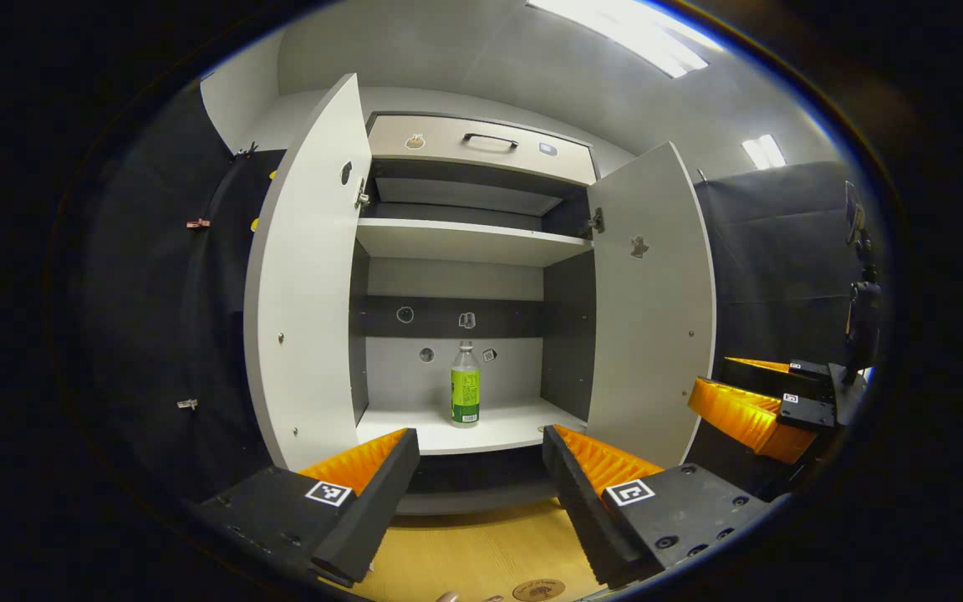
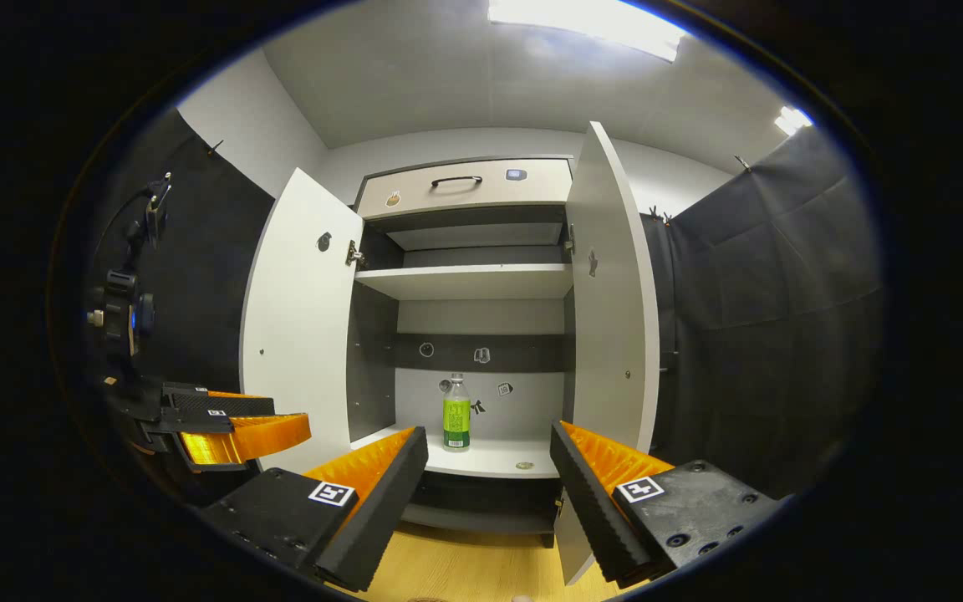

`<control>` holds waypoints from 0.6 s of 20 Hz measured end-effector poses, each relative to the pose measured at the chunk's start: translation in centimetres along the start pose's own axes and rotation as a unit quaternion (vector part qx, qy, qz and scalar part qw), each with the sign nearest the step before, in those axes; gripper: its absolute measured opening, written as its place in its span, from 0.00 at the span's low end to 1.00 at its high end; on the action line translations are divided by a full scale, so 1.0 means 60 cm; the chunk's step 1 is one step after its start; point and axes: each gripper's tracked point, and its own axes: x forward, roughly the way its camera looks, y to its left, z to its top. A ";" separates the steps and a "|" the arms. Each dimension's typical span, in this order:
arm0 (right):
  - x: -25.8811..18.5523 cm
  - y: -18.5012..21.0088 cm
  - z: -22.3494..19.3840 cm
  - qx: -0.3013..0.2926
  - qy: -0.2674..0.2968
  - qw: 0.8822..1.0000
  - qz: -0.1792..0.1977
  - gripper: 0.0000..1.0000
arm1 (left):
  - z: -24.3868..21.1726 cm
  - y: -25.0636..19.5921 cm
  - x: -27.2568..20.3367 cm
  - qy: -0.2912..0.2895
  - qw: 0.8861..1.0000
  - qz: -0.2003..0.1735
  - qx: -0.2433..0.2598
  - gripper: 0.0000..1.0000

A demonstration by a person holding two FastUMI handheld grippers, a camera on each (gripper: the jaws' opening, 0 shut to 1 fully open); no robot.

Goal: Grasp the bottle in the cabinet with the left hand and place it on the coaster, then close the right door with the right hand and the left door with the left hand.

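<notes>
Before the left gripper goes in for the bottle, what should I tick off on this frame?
1. Bottle upright on the lower shelf: ok.
2. Left door and right door swung open: ok.
3. Left gripper open, nothing between its fingers: ok.
4. Right gripper open, outside the cabinet: ok.
5. Coaster on the wooden table, free: cannot tell, cut off at the edge.
6. Path to bottle unobstructed: ok.
</notes>
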 end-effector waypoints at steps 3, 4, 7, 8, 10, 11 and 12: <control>-0.007 0.009 0.000 -0.008 0.000 1.000 -0.009 0.98 | -0.002 -0.001 0.000 0.000 1.000 -0.018 0.002 0.94; -0.008 0.011 -0.001 -0.011 0.001 1.000 -0.012 0.97 | -0.002 0.000 0.001 0.000 1.000 -0.022 0.001 0.95; -0.008 0.016 -0.002 -0.020 0.005 1.000 -0.013 0.98 | -0.002 0.003 0.017 -0.002 1.000 -0.028 -0.004 0.95; -0.005 0.017 -0.004 -0.021 0.006 1.000 -0.012 0.98 | -0.005 0.002 0.026 -0.001 1.000 -0.030 -0.006 0.94; 0.005 0.016 -0.009 -0.024 0.009 1.000 -0.008 0.98 | -0.006 0.003 0.051 -0.003 1.000 -0.030 -0.006 0.95; 0.014 0.015 -0.012 -0.029 0.008 1.000 -0.005 0.98 | -0.005 0.002 0.066 -0.004 0.999 -0.032 -0.006 0.95; 0.024 0.013 -0.013 -0.033 0.006 0.999 0.000 0.98 | -0.008 0.002 0.085 -0.007 0.999 -0.032 -0.006 0.95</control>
